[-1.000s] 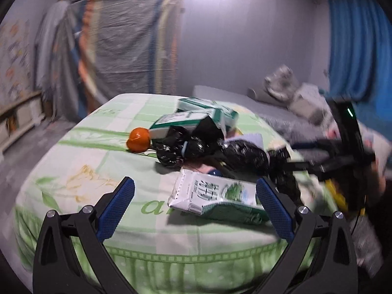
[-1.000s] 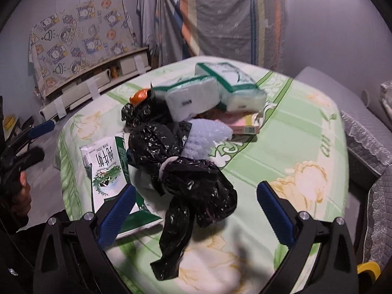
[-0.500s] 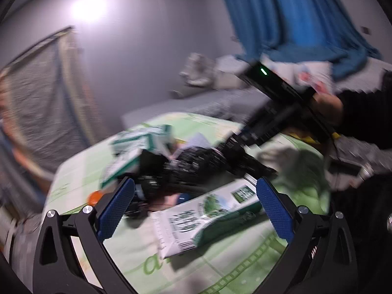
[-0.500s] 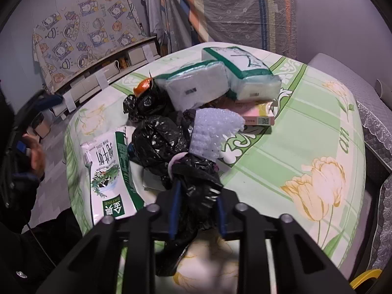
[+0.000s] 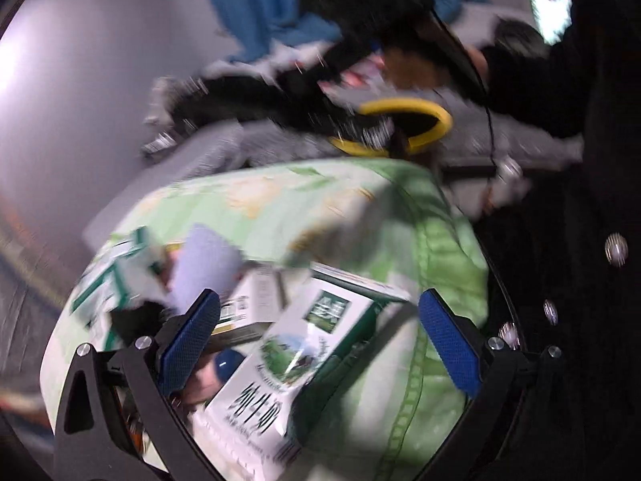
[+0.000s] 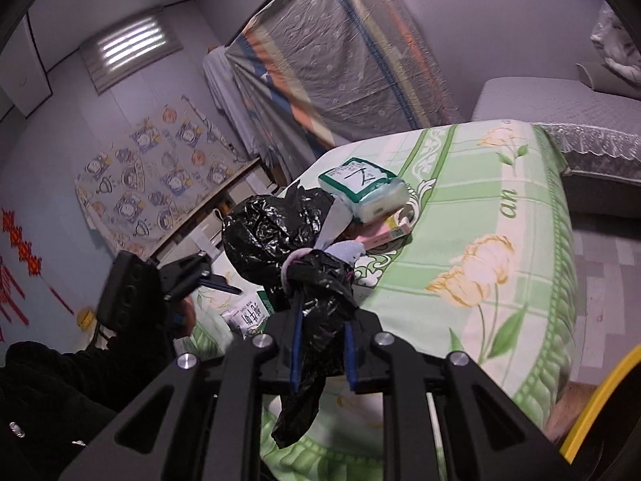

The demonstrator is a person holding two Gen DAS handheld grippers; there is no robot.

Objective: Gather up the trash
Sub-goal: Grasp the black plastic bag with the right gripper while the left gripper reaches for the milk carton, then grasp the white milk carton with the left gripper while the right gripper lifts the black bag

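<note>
My right gripper (image 6: 321, 346) is shut on a black plastic trash bag (image 6: 280, 232) and holds it lifted above the green floral table (image 6: 500, 216). The bag's tail hangs below the jaws. In the blurred left wrist view my left gripper (image 5: 318, 340) is open and empty, just above a white and green milk pouch (image 5: 280, 360) lying on the table (image 5: 360, 208). The lifted black bag (image 5: 280, 96) shows there as a dark smear near a yellow-rimmed bin (image 5: 404, 126). The pouch also shows in the right wrist view (image 6: 248, 316).
A green and white tissue pack (image 6: 360, 184) and a pink box (image 6: 388, 234) lie on the table. A pale lilac object (image 5: 208, 268) and another tissue pack (image 5: 116, 268) lie left of the pouch. A yellow bin rim (image 6: 601, 397) shows at lower right. A grey sofa (image 6: 561, 108) stands behind.
My right gripper closed on the black bag and lifted it off the table. My left gripper swung right and down toward the milk pouch, still open.
</note>
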